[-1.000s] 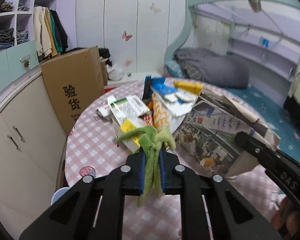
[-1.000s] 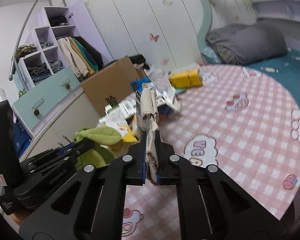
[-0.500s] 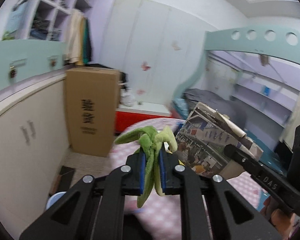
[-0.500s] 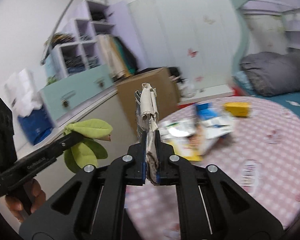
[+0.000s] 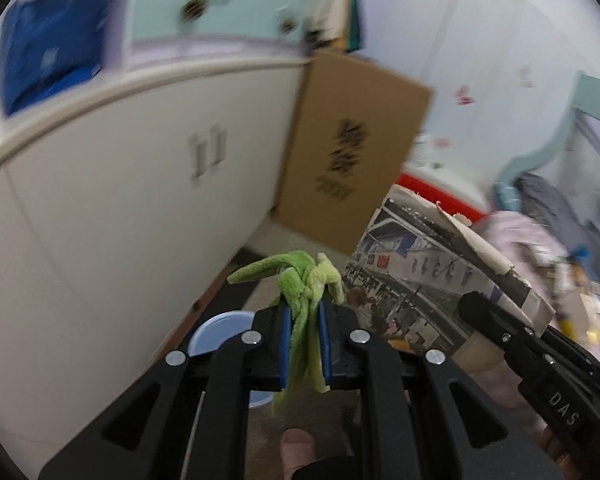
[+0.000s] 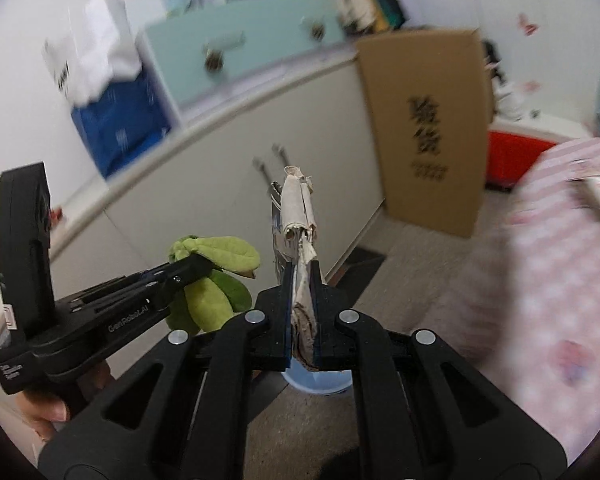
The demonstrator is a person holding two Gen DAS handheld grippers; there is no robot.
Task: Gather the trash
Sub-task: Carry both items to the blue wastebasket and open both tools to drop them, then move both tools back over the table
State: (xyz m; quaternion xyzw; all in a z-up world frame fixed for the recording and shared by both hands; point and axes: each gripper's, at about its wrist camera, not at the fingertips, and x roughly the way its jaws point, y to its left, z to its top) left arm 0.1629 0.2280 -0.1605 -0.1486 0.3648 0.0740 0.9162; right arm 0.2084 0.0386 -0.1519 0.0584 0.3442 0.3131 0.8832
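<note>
Below both claws, on the floor beside the cupboard [image 5: 112, 200], sat a light blue bin [image 5: 214, 334]. The left claw [image 5: 305, 344] was shut tight on a green leafy scrap [image 5: 300, 280]. The right claw [image 6: 302, 312] was shut tight on a folded newspaper [image 6: 298, 208]. In the right view the bin peeked out at 6 o'clock under the paper, mostly hidden. I could not tell what was inside it. At 1 o'clock stood a tall cardboard box [image 6: 424, 128], closed on the side that showed. At 3 o'clock lay the desk [image 6: 560, 260] with its pink checked cloth.

The newspaper looked wide and the bin looked small, so I think the paper could catch on the rim and fall on the floor. The floppy scrap could cling to the pads. Both claws were close together, so they might bump over the bin.
</note>
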